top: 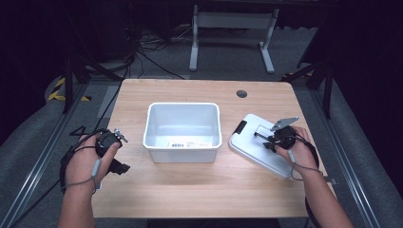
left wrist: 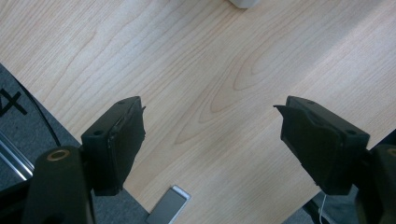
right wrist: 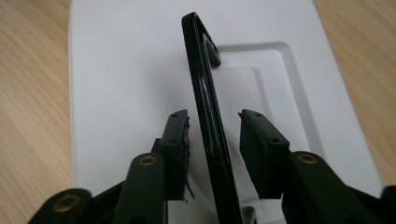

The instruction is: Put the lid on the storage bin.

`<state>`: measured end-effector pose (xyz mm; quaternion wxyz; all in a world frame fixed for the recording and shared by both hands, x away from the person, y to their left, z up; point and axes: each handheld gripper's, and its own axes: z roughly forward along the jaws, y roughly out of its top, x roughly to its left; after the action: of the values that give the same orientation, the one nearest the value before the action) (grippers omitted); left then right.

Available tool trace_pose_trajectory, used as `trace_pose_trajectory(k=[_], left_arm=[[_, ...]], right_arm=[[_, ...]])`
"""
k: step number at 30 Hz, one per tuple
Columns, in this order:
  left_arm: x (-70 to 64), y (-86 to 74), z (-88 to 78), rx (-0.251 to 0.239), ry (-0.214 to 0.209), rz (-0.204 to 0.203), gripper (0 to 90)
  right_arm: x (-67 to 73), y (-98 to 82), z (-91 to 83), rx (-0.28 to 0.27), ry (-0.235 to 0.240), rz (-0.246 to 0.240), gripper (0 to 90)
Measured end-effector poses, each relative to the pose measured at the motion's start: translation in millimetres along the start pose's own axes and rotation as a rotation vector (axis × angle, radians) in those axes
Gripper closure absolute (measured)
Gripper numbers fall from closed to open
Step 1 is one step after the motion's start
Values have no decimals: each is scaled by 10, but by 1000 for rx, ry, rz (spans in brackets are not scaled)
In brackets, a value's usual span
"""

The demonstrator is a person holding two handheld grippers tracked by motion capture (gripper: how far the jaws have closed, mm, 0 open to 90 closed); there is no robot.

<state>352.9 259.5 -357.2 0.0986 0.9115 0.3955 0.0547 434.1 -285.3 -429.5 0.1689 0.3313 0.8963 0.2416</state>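
The tabletop [top: 204, 185] runs out of frame at its near edge, and the white lid [top: 259, 147] is partly covered by the right hand. The white bin [top: 183, 130] at the centre holds nothing but a barcode label. The right gripper [right wrist: 214, 133] straddles the lid's raised black handle [right wrist: 205, 98], jaws half closed, small gaps showing on both sides. The left gripper [left wrist: 212, 140] hovers wide open, holding nothing.

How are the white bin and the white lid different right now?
The bin stands open, deep and squared up at the table's middle; the lid lies flat and slanted to its right. The lid carries a raised black handle, which sits between the right gripper fingers; the bin is untouched. Both are white plastic.
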Motion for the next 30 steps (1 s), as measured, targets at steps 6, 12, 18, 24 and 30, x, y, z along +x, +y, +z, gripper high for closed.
trace_pose_trajectory(k=[6, 12, 18, 24, 30], left_arm=[[-17, 16, -1, 8, 2, 8, 220], [-18, 12, -1, 1, 2, 8, 220], [-18, 11, -10, -5, 6, 10, 220], [-15, 19, 10, -1, 1, 13, 220], [-9, 17, 12, -2, -3, 9, 220]], right_arm=[[-2, 43, 15, -4, -3, -10, 723], [4, 74, 31, 19, -11, -41, 796], [-43, 86, 5, 20, -21, -60, 827], [-52, 101, -40, 24, -8, -58, 840], [-46, 122, -183, 8, 3, -63, 841]])
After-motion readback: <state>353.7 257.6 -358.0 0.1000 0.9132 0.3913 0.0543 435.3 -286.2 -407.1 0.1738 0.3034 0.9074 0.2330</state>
